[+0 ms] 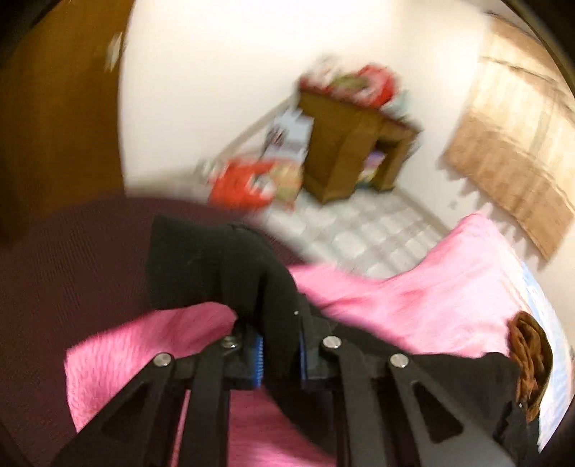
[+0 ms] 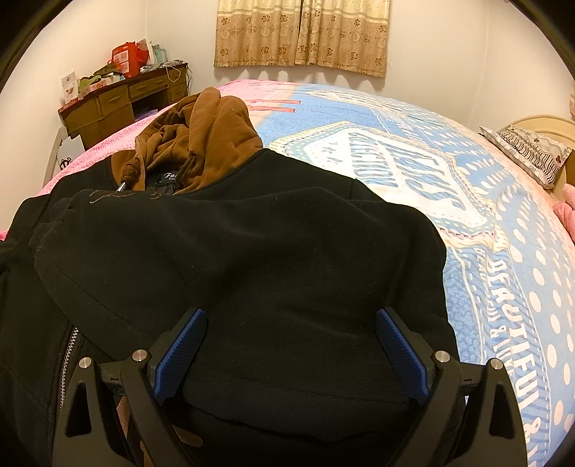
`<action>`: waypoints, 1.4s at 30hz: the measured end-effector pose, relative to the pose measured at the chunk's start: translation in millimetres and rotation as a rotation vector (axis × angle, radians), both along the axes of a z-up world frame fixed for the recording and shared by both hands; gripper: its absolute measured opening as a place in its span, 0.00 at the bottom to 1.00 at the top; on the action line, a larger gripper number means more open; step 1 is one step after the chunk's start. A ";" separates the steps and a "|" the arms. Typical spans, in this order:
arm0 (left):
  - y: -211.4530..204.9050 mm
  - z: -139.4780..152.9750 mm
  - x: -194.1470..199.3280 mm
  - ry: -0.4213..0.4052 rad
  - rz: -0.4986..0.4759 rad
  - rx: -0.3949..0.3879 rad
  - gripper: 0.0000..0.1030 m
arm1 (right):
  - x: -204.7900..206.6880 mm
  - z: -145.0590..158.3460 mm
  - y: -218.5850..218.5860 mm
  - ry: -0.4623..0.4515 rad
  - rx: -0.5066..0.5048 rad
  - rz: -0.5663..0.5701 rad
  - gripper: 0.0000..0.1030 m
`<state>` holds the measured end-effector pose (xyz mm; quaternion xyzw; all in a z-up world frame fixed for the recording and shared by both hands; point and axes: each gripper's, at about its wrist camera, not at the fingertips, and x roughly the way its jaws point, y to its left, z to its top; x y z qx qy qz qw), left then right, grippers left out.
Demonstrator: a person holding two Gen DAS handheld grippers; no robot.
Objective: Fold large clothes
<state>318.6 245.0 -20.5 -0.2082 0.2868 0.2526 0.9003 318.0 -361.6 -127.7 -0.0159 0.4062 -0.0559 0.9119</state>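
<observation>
A black zip jacket (image 2: 251, 251) with a brown hood (image 2: 201, 143) lies on the bed, one sleeve folded across its body. My right gripper (image 2: 291, 341) stands open just over the jacket's near part; its blue pads (image 2: 183, 352) are far apart and press on nothing. In the blurred left wrist view my left gripper (image 1: 280, 337) is shut on a bunched piece of the black jacket (image 1: 222, 266), which rises from between the pads above the pink bedspread (image 1: 413, 301). The brown hood (image 1: 528, 352) shows at that view's right edge.
The bed has a blue and white printed cover (image 2: 467, 179) with a pink border. A cluttered wooden desk (image 2: 122, 97) stands by the far wall, with red bags (image 1: 244, 183) on the tiled floor beside it. Also here are a curtain (image 2: 302, 32), a striped pillow (image 2: 528, 151) and a dark maroon surface (image 1: 72, 269).
</observation>
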 end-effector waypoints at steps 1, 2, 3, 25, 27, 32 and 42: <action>-25.3 19.1 0.5 -0.048 -0.056 0.060 0.14 | 0.0 0.0 -0.1 0.000 0.001 0.000 0.92; -42.4 30.0 -0.8 -0.076 -0.098 0.091 0.14 | 0.0 0.1 -0.3 -0.001 0.002 0.000 0.92; -73.9 46.2 -0.7 -0.118 -0.172 0.139 0.13 | -0.3 0.4 -0.5 -0.002 0.003 -0.001 0.92; -332.0 -18.7 -55.5 0.013 -1.031 0.215 1.00 | -2.1 2.1 -5.0 -0.016 0.042 -0.002 0.93; -316.5 -18.7 -57.9 0.042 -1.061 0.144 1.00 | -1.6 1.9 -4.7 -0.014 0.042 -0.002 0.93; -285.2 -16.4 -68.4 0.022 -0.965 0.140 1.00 | 0.8 3.3 -4.6 0.012 0.049 0.001 0.93; -201.3 -59.5 -39.1 0.044 -0.620 -0.089 1.00 | -9.7 33.8 34.4 -0.019 0.488 0.122 0.93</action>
